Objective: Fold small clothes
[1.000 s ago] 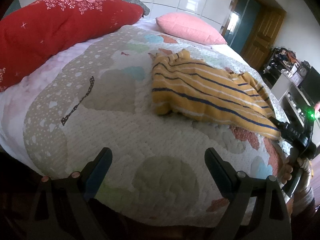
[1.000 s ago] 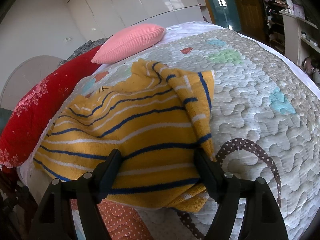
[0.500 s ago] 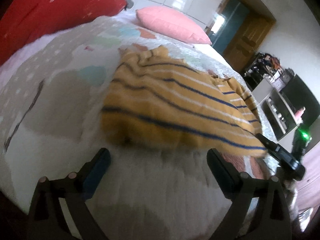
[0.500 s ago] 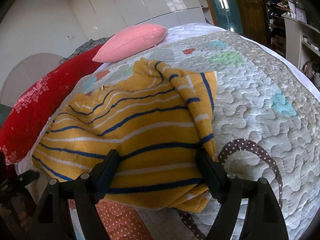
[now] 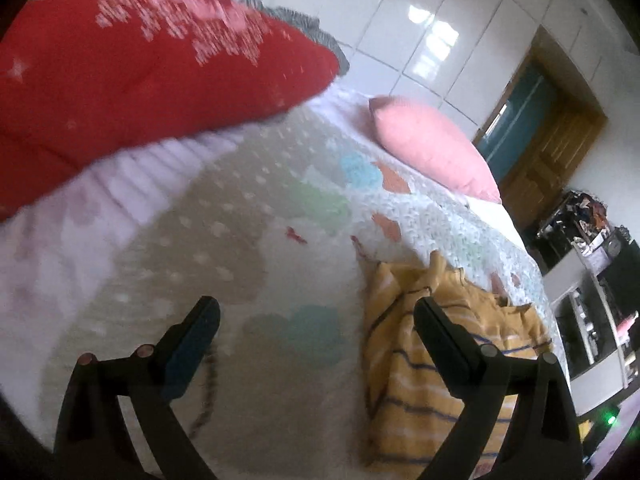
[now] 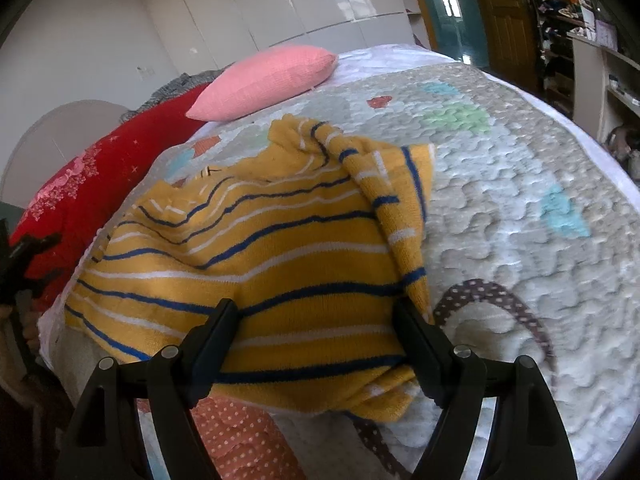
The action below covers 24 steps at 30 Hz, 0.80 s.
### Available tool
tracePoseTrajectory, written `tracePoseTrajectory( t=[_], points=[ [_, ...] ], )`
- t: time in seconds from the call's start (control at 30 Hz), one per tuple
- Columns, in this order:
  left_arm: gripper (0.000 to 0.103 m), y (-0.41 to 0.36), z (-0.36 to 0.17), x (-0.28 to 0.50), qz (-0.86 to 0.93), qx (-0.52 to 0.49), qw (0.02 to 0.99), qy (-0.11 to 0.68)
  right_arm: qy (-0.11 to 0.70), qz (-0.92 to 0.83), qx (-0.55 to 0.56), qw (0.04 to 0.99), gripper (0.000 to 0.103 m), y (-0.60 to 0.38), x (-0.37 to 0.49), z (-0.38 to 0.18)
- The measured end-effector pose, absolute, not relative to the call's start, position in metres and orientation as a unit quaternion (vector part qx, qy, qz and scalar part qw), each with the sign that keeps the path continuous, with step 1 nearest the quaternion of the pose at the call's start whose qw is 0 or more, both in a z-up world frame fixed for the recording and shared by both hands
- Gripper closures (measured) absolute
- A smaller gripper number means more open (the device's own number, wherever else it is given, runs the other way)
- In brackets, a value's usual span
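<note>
A small yellow sweater with blue and white stripes [image 6: 280, 248] lies rumpled on the quilted bed [image 6: 520, 208], one edge folded over at its right. My right gripper [image 6: 316, 320] is open and hovers at the sweater's near hem, its fingers spread over the fabric without gripping it. In the left wrist view the sweater [image 5: 420, 380] lies at the lower right. My left gripper [image 5: 316, 320] is open and empty above the quilt [image 5: 240, 280], left of the sweater, with its right finger in front of the fabric.
A red cushion [image 5: 140, 80] lies along the bed's left side and a pink pillow [image 5: 432, 148] at the head. White wardrobes [image 6: 320, 0], a wooden door [image 5: 552, 152] and shelves [image 6: 592, 60] stand beyond the bed.
My left gripper has swung left and away from the sweater, now pointing at the red cushion and bare quilt. My right gripper has barely moved. The sweater has not shifted.
</note>
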<state>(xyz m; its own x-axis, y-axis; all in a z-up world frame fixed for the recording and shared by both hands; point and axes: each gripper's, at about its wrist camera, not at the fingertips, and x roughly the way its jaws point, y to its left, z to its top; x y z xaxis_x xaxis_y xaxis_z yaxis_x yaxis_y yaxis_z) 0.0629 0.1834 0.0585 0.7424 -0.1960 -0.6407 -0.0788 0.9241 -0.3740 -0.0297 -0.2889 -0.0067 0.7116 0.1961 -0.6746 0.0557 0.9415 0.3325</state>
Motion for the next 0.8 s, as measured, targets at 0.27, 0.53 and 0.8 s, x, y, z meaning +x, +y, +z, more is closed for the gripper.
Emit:
tracePoseTrajectory(
  t=[0.27,0.53,0.8],
  points=[
    [0.006,0.151,0.026,0.002,-0.052,-0.189,0.913,0.357,0.323,0.078,0.112,0.936,0.020,-0.223,-0.035,0.076],
    [0.006,0.136,-0.007,-0.015,-0.084,-0.190,0.921,0.330,0.406,0.170,0.019,0.898,0.052,-0.085,0.085,0.074],
    [0.006,0.151,-0.005,-0.022,-0.106,-0.198,0.922,0.317,0.527,0.184,-0.022,0.829,0.050,0.020,0.208,0.007]
  ],
)
